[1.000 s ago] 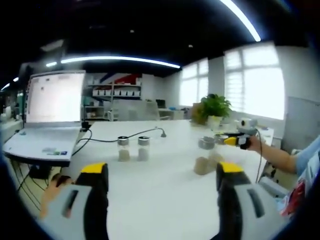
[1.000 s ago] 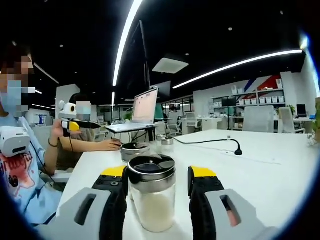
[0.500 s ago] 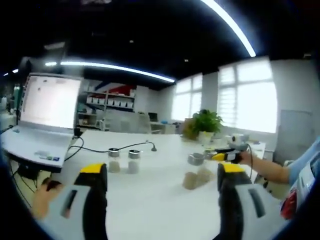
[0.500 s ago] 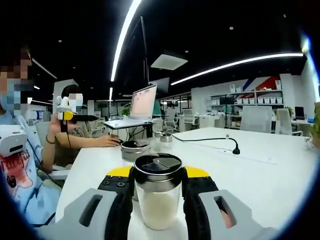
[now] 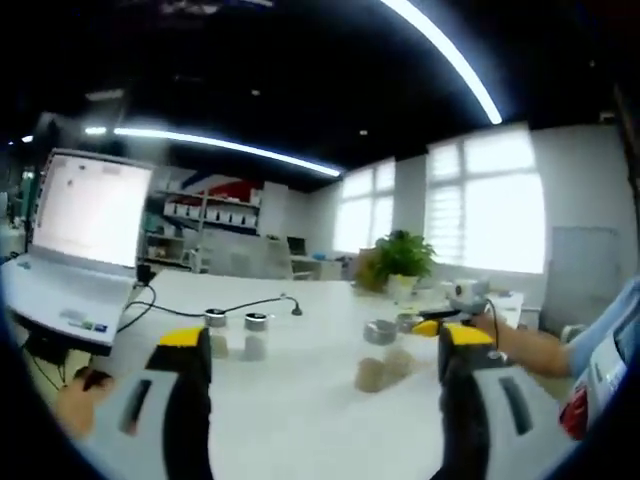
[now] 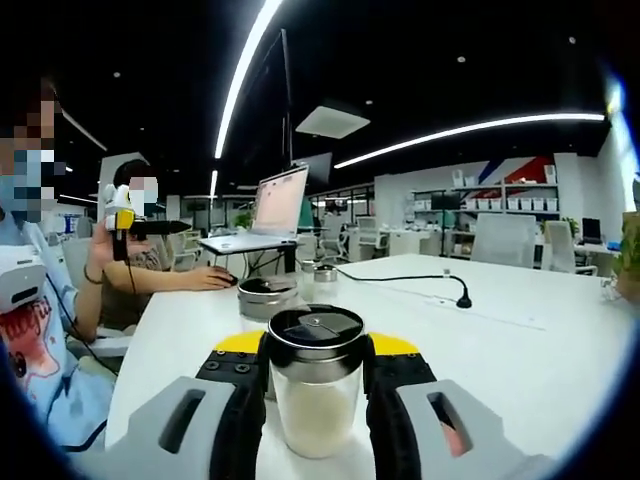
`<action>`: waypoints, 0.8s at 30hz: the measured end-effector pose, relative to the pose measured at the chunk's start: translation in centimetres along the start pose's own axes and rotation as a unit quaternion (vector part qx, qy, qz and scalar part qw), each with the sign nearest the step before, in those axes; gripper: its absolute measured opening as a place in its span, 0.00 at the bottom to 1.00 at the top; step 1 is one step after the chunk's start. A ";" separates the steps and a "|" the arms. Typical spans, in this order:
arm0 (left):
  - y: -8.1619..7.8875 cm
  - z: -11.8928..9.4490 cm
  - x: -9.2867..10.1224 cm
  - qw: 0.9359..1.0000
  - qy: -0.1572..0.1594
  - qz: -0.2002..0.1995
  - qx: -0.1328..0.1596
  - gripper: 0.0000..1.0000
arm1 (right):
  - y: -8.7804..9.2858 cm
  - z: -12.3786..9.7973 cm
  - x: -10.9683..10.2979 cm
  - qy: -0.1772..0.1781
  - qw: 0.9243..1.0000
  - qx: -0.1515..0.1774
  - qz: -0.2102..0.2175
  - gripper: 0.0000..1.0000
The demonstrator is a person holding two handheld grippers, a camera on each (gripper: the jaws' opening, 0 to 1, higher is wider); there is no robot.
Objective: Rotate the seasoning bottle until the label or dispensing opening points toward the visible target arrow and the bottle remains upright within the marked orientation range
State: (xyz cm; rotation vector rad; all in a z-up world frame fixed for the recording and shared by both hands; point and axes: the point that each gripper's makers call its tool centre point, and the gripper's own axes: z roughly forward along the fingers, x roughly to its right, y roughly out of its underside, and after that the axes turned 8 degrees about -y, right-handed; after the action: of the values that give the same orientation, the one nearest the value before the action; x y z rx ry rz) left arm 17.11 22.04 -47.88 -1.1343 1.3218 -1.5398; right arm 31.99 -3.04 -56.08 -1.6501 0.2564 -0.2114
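Observation:
In the right gripper view a clear seasoning bottle (image 6: 315,395) with a black lid and white contents stands upright on the white table (image 6: 520,350). My right gripper (image 6: 315,346) is shut on it, one yellow-tipped jaw on each side. Seen from the left gripper view, the right gripper (image 5: 447,313) reaches in from the right to two blurred bottles (image 5: 378,352) standing together. My left gripper (image 5: 322,338) is open, held above the table with nothing between its jaws. It also appears far left in a raised hand as the left gripper (image 6: 120,216).
A second lidded bottle (image 6: 266,298) stands just behind the held one, and two small bottles (image 6: 318,274) stand farther back. An open laptop (image 5: 78,235) and a black cable (image 6: 420,285) lie on the table. A potted plant (image 5: 400,262) stands at the far edge. A person's hand (image 6: 205,281) rests by the laptop.
My right gripper has shut on the seasoning bottle, which stays upright. The left gripper view has shifted as that hand moved. The left gripper stays open.

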 end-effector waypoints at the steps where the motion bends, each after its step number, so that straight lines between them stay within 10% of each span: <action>1: 0.0 0.0 0.0 1.000 -0.001 0.004 -0.002 1.00 | 0.0 0.0 0.1 0.006 1.000 -0.002 0.003 0.36; 24: 1.2 -0.1 -0.7 0.996 -0.052 0.064 -0.035 0.97 | 0.1 -0.1 0.0 0.103 0.995 -0.005 0.003 0.36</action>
State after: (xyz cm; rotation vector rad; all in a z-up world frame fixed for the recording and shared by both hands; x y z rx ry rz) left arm 17.20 22.61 -49.19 -1.1347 1.3598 -1.3327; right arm 32.00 -3.13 -56.22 -1.6383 0.4190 -0.3787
